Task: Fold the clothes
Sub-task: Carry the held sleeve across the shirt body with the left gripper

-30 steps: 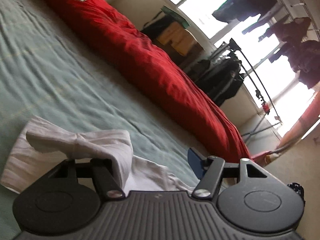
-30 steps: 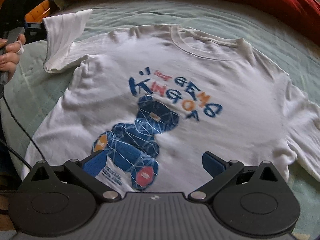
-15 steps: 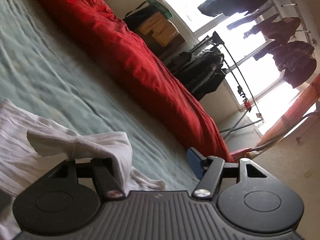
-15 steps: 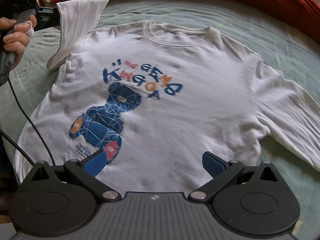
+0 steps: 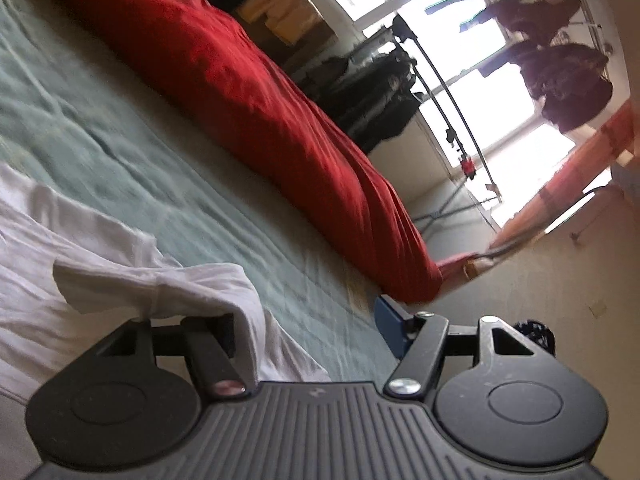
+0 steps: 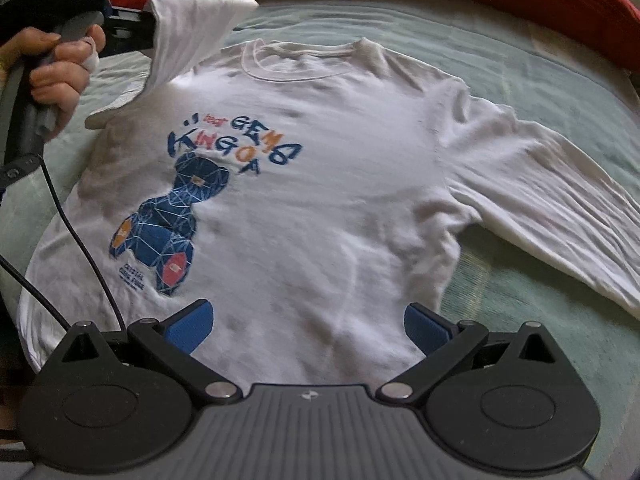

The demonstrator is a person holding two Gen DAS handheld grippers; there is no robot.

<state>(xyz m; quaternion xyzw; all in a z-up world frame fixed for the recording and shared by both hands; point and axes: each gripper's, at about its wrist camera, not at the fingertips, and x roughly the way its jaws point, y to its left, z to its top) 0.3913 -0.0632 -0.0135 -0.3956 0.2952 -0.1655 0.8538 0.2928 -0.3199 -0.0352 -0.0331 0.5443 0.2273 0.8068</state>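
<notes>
T-shirt [image 6: 320, 184], white with a blue bear print, lies face up and mostly flat on the pale green bedspread [image 6: 520, 60]; its long sleeve [image 6: 560, 216] stretches out toward the frame's right edge. Your left gripper [image 5: 304, 320] has the other sleeve [image 5: 168, 288] draped over one finger and raised off the bed above the shirt's shoulder; its fingers stand apart and the blue pad [image 5: 390, 320] on the far side is bare, so no pinch is visible. Your right gripper [image 6: 308, 324] hangs over the shirt's lower hem, fingers wide apart, nothing between them. Red duvet [image 5: 248, 92] runs along the bed's far side.
</notes>
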